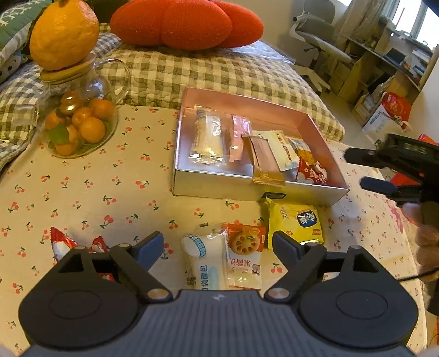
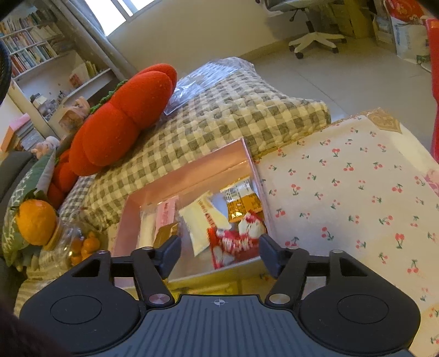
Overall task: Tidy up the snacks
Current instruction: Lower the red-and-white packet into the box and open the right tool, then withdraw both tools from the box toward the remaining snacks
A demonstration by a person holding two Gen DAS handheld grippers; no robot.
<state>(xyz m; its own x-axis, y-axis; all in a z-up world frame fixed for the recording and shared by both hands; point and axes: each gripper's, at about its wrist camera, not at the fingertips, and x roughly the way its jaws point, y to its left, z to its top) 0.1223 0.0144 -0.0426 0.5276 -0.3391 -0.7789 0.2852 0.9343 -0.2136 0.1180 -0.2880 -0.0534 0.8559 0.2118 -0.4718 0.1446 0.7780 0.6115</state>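
Snack box (image 1: 241,189): open, pink-lined, on cherry-print tablecloth (image 1: 90,192), just ahead of left gripper (image 1: 219,244) and right below right gripper (image 2: 219,251). Inside: clear-wrapped roll (image 1: 207,137), pink pack (image 1: 240,137), white pack (image 1: 282,151), orange-yellow pack (image 2: 242,203), red-and-white pack (image 2: 236,239) nearest right gripper's tips. Gold tab (image 1: 267,175) hooked over near wall.

Loose on cloth between left gripper's fingers: white bread pack (image 1: 204,261) beside biscuit pack (image 1: 244,255), touching. Yellow pack (image 1: 295,223) just past right finger, against box wall. Red packs (image 1: 61,243) beyond left finger, partly hidden.

Left gripper: released, jaws wide, pads clear of both packs. Right gripper: released too, nothing pinched, hovering over box's near edge; also visible from left view at far right (image 1: 365,170).

Further out: glass jug of tangerines (image 1: 79,120) ahead-left, big citrus (image 1: 64,33) on lid, checked quilt (image 1: 219,74), red cushion (image 1: 186,22).
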